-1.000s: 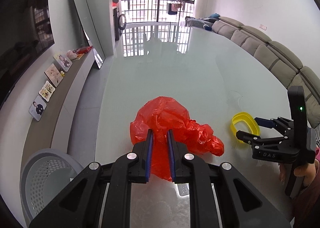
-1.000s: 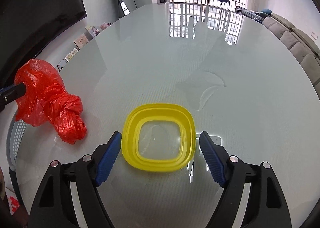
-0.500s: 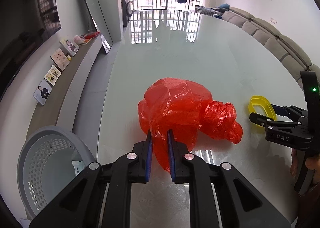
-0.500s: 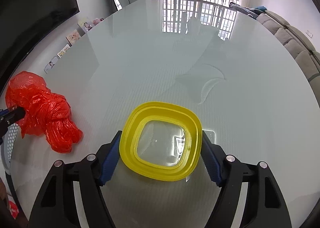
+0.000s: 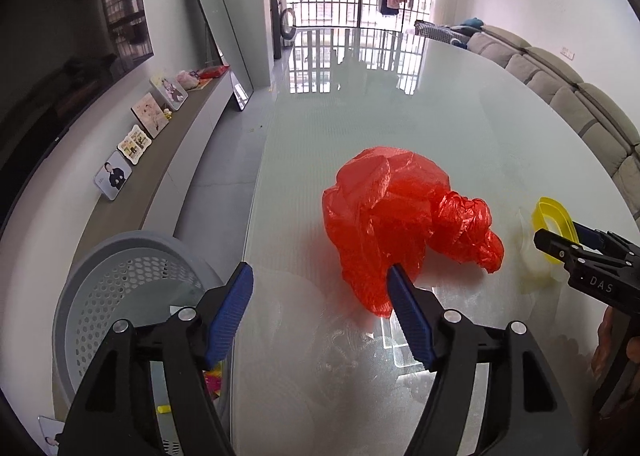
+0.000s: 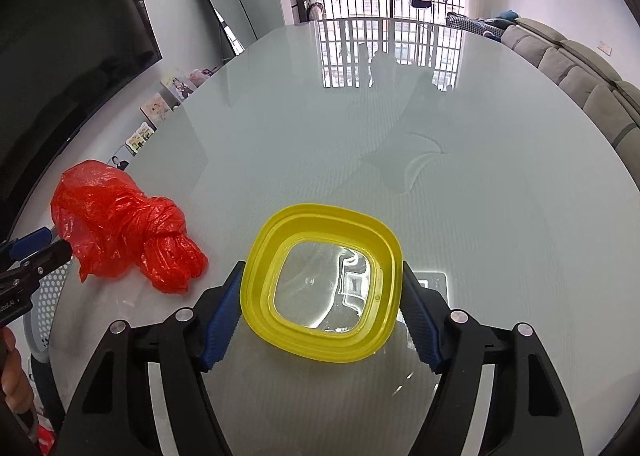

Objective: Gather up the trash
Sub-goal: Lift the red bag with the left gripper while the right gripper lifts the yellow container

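A crumpled red plastic bag (image 5: 384,216) lies on the glass table (image 5: 400,104), near its left edge. My left gripper (image 5: 318,270) is just short of the bag with its jaws opening. The bag's lower tip brushes the right finger (image 5: 408,312) and nothing is gripped. In the right wrist view the bag (image 6: 120,224) shows at the left with the left gripper (image 6: 36,252) beside it. My right gripper (image 6: 322,268) is shut on a clear container with a yellow rim (image 6: 320,216), one pad on each side. From the left wrist view, the right gripper (image 5: 560,244) holds the yellow rim (image 5: 552,216) tilted.
A grey perforated basket (image 5: 120,296) stands on the floor below the table's left edge, with a few scraps inside. A low shelf with photo frames (image 5: 140,124) runs along the left wall. A sofa (image 5: 580,104) lines the right side. A hand (image 6: 12,376) shows at the lower left.
The left jaws have sprung apart and let go of the red bag, which now rests on the table. The right jaws have closed onto the yellow rim and tilted it up.
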A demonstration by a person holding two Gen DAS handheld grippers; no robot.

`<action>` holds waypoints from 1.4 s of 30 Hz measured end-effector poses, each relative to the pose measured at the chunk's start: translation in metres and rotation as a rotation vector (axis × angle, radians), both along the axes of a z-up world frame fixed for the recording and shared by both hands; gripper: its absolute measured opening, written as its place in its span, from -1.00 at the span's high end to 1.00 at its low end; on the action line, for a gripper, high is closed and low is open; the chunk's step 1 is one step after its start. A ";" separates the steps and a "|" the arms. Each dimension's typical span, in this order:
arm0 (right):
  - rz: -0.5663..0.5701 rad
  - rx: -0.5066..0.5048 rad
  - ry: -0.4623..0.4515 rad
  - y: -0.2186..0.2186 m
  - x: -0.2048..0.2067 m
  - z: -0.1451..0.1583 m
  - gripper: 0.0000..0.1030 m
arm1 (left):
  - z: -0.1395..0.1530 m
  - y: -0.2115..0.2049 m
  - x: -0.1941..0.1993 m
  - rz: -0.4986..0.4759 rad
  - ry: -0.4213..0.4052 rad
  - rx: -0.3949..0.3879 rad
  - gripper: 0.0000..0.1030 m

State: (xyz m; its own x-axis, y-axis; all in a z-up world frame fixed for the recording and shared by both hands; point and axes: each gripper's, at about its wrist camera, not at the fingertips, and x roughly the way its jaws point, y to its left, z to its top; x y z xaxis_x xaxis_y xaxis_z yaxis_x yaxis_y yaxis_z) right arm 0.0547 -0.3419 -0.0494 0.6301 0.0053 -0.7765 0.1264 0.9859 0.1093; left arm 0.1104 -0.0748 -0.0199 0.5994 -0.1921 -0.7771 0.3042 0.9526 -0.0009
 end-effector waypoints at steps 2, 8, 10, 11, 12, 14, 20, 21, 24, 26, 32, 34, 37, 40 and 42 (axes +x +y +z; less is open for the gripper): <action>-0.004 0.004 -0.017 -0.001 -0.006 0.004 -0.36 | 0.001 0.001 -0.005 0.002 0.003 -0.002 -0.32; -0.027 0.019 -0.041 -0.008 -0.020 0.010 -0.36 | 0.004 -0.025 -0.022 -0.043 0.005 -0.017 -0.41; -0.038 0.024 -0.047 -0.012 -0.025 0.009 -0.36 | 0.003 -0.038 -0.026 -0.067 0.009 -0.022 -0.42; -0.047 0.028 -0.051 -0.017 -0.028 0.009 -0.36 | 0.003 -0.045 -0.028 -0.077 0.011 -0.024 -0.42; -0.057 0.031 -0.055 -0.021 -0.032 0.009 -0.36 | 0.003 -0.054 -0.029 -0.086 0.014 -0.028 -0.42; -0.073 0.046 -0.063 -0.028 -0.038 0.008 -0.36 | 0.003 -0.069 -0.029 -0.092 0.027 -0.046 -0.46; -0.121 0.104 -0.101 -0.052 -0.053 0.010 -0.36 | -0.002 -0.108 -0.019 -0.064 0.062 -0.070 -0.49; -0.125 0.113 -0.108 -0.055 -0.055 0.010 -0.36 | -0.004 -0.113 -0.016 -0.053 0.066 -0.065 -0.49; -0.134 0.137 -0.125 -0.063 -0.059 0.010 -0.36 | -0.009 -0.123 -0.009 -0.007 0.061 -0.046 -0.49; -0.136 0.153 -0.127 -0.065 -0.061 0.009 -0.36 | -0.012 -0.128 -0.002 0.038 0.052 -0.020 -0.49; -0.111 0.165 -0.155 -0.063 -0.068 0.013 -0.36 | -0.024 -0.132 0.016 0.125 0.050 0.012 -0.48; -0.106 0.166 -0.158 -0.063 -0.069 0.013 -0.36 | -0.027 -0.130 0.018 0.135 0.047 0.019 -0.30; -0.099 0.167 -0.162 -0.062 -0.068 0.014 -0.36 | -0.031 -0.130 0.022 0.134 0.054 0.019 0.02; -0.098 0.166 -0.161 -0.061 -0.068 0.014 -0.36 | -0.031 -0.129 0.020 0.122 0.047 0.013 0.19; -0.098 0.166 -0.160 -0.061 -0.068 0.014 -0.36 | -0.028 -0.129 0.018 0.109 0.036 0.013 0.21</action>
